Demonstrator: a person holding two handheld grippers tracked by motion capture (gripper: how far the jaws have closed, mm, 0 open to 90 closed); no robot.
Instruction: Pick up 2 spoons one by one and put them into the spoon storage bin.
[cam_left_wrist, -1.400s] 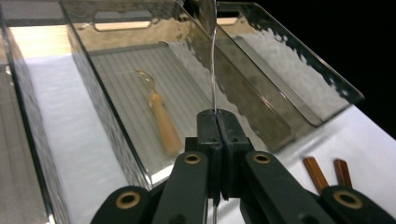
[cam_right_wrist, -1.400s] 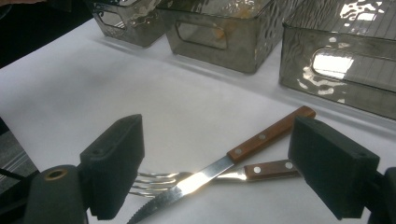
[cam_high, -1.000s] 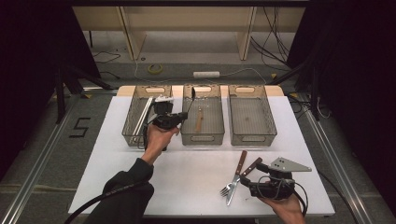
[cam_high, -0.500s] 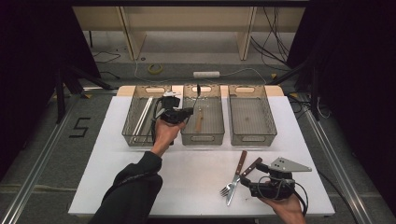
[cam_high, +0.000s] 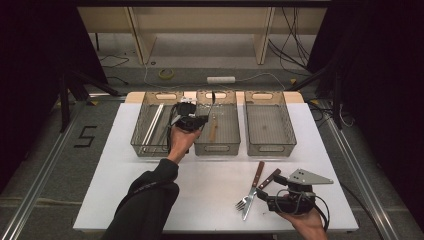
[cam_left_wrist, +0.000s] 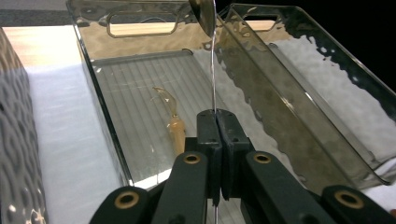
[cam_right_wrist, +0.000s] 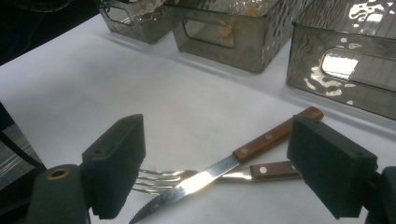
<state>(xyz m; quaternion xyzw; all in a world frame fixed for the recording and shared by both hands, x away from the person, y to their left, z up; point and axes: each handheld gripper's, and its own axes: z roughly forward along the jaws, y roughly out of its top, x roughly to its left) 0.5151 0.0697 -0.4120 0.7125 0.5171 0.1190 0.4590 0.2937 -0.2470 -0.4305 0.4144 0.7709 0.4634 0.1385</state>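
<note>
My left gripper (cam_high: 198, 120) is shut on the thin metal handle of a spoon (cam_high: 212, 100) and holds it upright over the middle wire basket (cam_high: 217, 149). In the left gripper view the spoon (cam_left_wrist: 213, 65) rises from the closed jaws, its bowl at the top. A wooden-handled utensil (cam_left_wrist: 174, 126) lies on that basket's floor. Near the table's front right, my right gripper (cam_high: 267, 196) stands open around a crossed steak knife (cam_right_wrist: 224, 170) and fork (cam_right_wrist: 161, 179), touching neither.
Three wire baskets stand in a row at the back of the white table (cam_high: 125, 200). The left basket (cam_high: 147, 147) holds long metal pieces; the right basket (cam_high: 270, 147) looks bare. The person's left sleeve (cam_high: 145, 200) crosses the table's front left.
My left gripper has carried the spoon rightward and away, from the left basket's edge to above the middle basket. The right gripper, knife and fork have not moved.
</note>
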